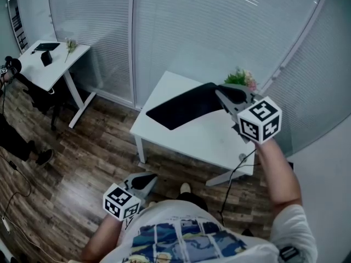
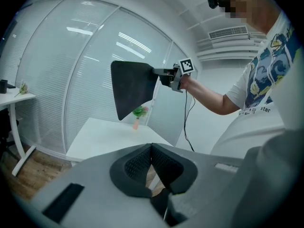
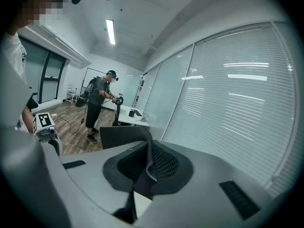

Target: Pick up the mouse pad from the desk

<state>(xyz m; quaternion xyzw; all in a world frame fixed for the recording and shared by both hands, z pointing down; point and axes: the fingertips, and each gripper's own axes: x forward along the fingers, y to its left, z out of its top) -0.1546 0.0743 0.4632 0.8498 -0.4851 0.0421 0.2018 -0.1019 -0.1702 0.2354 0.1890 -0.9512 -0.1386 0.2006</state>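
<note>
Above the white desk (image 1: 208,141), mouse pad (image 1: 184,107) hangs lifted clear, one edge clenched in right gripper (image 1: 221,96). Flowers (image 1: 242,79) sit just behind the grip. Cable (image 1: 233,177) hangs off the desk edge. Left gripper (image 1: 146,181) low, jaws together, empty.

Cool, even indoor light; strong fisheye bend in both gripper views.
A long white ceiling strip light (image 3: 110,31) glows in the right gripper view, and pale bars of glare lie across the white slatted glass wall (image 3: 247,75). The flat black mouse pad (image 2: 132,87) reads as a featureless dark shape. Both gripper views curve straight lines and fall to black at the corners; the head view is slightly soft.
</note>
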